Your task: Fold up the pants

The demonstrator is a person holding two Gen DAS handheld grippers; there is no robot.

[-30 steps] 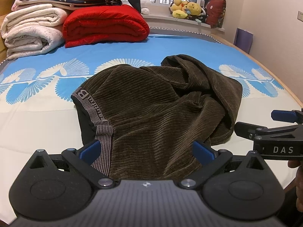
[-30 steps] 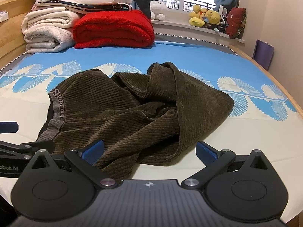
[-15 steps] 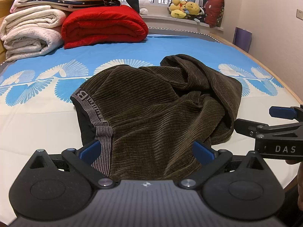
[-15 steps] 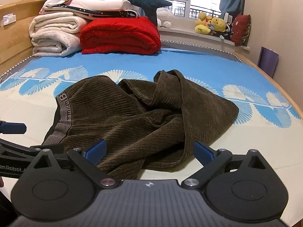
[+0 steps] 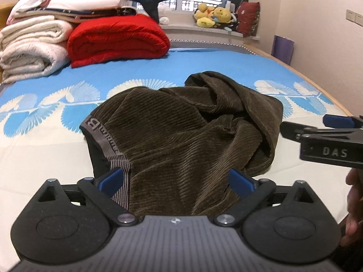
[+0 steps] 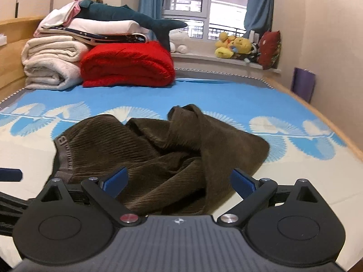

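1. Your left gripper [image 5: 176,182] is spread wide, its blue pads [image 5: 111,179] apart with nothing between them; it sits low at the near edge of the pants [image 5: 181,136].
2. Your right gripper [image 6: 179,181] is likewise splayed and empty, its pads [image 6: 242,182] framing the crumpled near folds of the cloth.
3. In the left wrist view your right gripper pokes in from the right edge, beside the pants' right side, with part of your hand [image 5: 354,204] behind it.
4. The dark brown corduroy pants lie bunched on the bed [image 5: 45,158], unfolded. The grey waistband [image 5: 106,140] with lettering faces left, and the legs are heaped in twisted folds toward the right and far side.
5. The pants straddle the sheet's cream part and its blue leaf-patterned part.
6. Farther back, at the head of the bed, sit a folded red blanket [image 6: 127,65], stacked cream blankets [image 6: 50,68] and a plush shark [image 6: 127,20] on top.
7. Yellow soft toys [image 6: 231,45] sit on the window ledge.
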